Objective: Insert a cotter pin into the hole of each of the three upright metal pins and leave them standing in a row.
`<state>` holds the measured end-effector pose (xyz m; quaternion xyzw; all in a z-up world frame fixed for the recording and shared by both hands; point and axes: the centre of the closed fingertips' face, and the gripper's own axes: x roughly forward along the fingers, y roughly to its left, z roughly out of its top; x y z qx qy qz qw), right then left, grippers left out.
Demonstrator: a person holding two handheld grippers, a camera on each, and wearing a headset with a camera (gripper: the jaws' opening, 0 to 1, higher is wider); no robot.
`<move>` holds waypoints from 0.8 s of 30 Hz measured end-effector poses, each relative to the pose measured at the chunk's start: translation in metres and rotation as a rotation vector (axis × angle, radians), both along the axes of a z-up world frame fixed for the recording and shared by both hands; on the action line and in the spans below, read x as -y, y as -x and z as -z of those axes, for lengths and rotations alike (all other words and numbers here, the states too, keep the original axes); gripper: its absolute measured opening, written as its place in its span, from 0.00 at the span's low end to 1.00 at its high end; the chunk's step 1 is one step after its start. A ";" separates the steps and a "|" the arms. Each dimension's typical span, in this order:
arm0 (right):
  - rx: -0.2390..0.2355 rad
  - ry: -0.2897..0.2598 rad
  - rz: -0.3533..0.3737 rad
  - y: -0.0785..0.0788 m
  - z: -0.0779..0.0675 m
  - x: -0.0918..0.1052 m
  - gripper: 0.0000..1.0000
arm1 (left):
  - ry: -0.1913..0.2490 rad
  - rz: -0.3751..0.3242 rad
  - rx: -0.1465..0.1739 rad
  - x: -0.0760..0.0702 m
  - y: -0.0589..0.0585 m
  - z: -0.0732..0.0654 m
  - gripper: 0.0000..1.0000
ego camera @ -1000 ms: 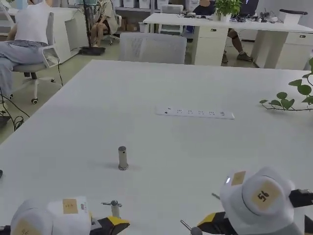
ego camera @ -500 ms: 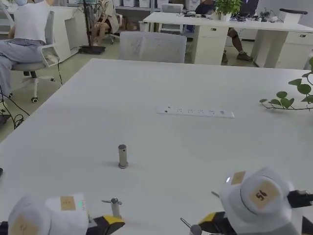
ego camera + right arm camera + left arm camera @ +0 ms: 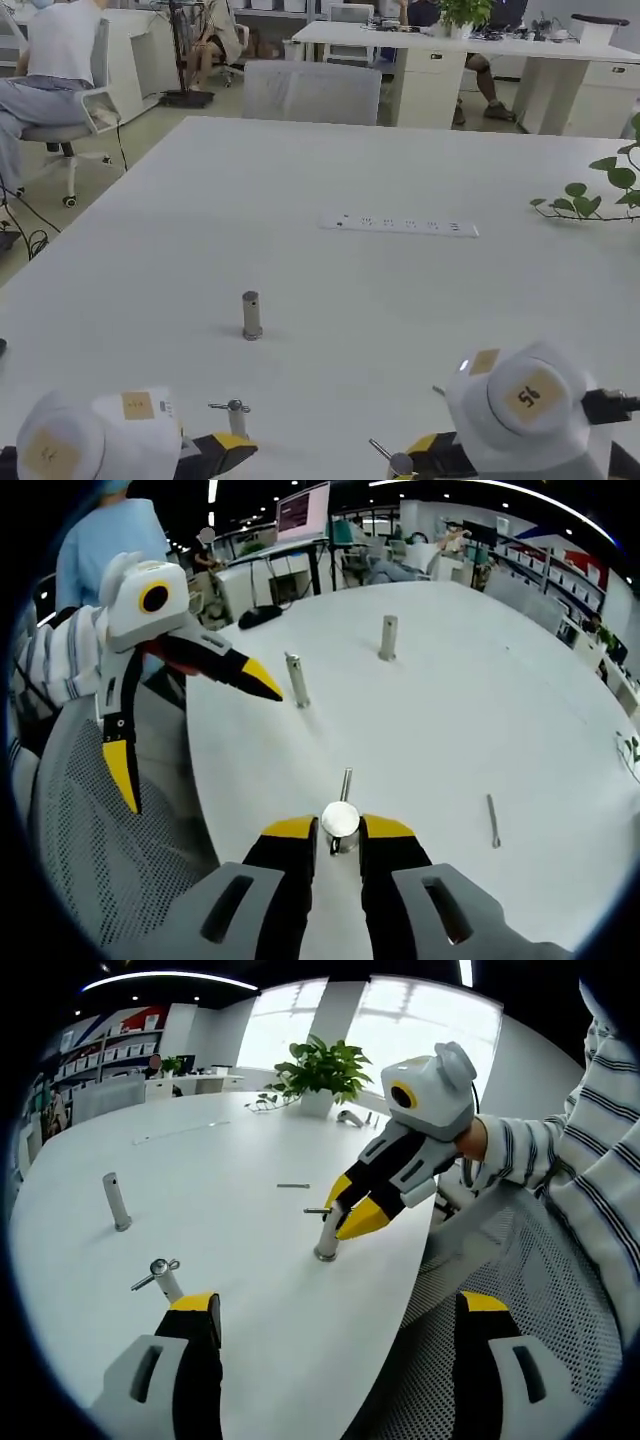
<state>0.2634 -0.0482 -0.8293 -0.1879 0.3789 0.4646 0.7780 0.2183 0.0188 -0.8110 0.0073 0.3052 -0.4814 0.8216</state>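
as right gripper (image 3: 338, 832) clamps pin (image 3: 341, 818) — left (image 3: 337, 1305) gapes

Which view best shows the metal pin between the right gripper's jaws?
The left gripper view: the metal pin stands side-on, its cotter pin through the top. The right gripper view looks down on its cap; the head view catches its top at the bottom edge.

We find little changed. Our head camera has tipped a little, so the table (image 3: 420, 320) and all on it sit slightly higher in the head view. Set against the metal pin (image 3: 400, 463) at its jaws, the right gripper (image 3: 338, 832) has leaned a touch further left.
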 end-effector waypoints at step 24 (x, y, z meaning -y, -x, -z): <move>0.051 0.011 -0.009 -0.003 0.000 0.000 0.13 | 0.007 -0.035 0.002 -0.006 -0.003 0.001 0.95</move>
